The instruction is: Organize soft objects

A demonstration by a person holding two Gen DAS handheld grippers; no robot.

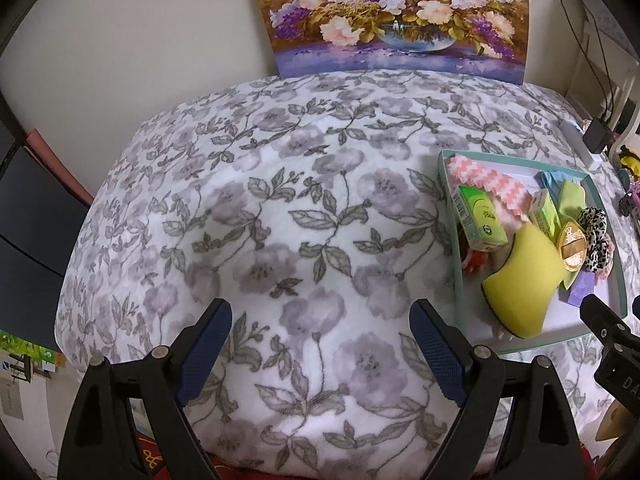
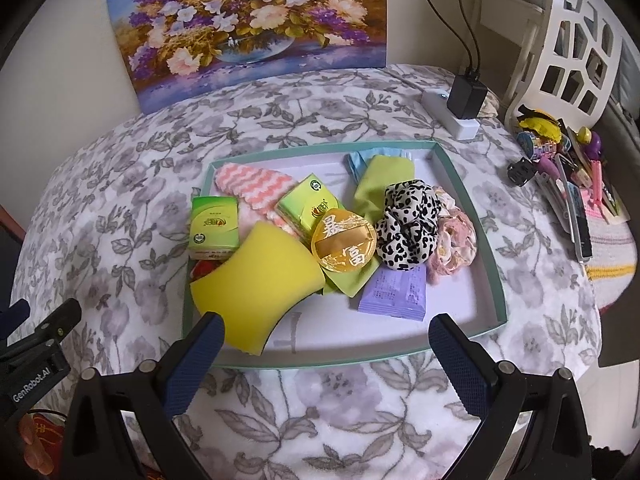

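A shallow teal-rimmed tray (image 2: 496,280) lies on a flower-print blanket and holds a heap of small things. In it are a yellow sponge (image 2: 256,288), a pink-and-white zigzag cloth (image 2: 252,184), two green tissue packs (image 2: 212,222), a gold round packet (image 2: 344,244), a leopard-print scrunchie (image 2: 408,224), a pink scrunchie (image 2: 452,244), a lime cloth (image 2: 380,184) and a purple packet (image 2: 396,292). My right gripper (image 2: 326,344) hangs open over the tray's near rim, nothing between its fingers. My left gripper (image 1: 322,338) is open above bare blanket, left of the tray (image 1: 460,288).
A flower painting (image 2: 248,28) leans on the wall behind the blanket. A white power strip with a black adapter (image 2: 466,100) lies beyond the tray. Assorted small items (image 2: 560,168) crowd the right side by a white chair. The blanket (image 1: 260,200) left of the tray is open.
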